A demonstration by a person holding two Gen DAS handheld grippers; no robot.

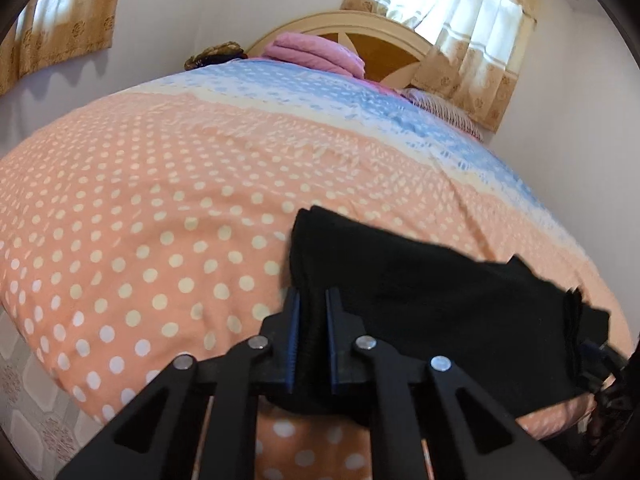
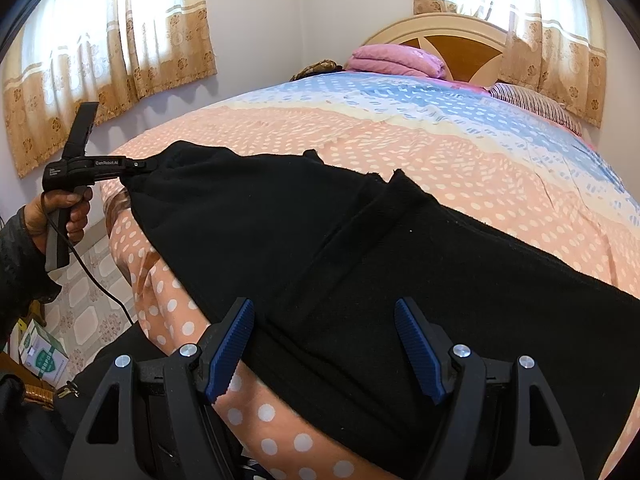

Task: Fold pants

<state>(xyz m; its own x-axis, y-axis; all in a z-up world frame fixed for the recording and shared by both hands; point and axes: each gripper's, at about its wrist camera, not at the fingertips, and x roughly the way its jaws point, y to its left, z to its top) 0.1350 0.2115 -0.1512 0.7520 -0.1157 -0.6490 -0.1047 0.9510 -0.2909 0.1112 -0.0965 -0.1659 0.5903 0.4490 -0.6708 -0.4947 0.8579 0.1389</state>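
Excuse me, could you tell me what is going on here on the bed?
A person is folding black pants on a polka-dot bedspread, with a handheld tool in each hand. The left tool is shut on one end of the pants. The right tool hangs open over the other end, gripping nothing.
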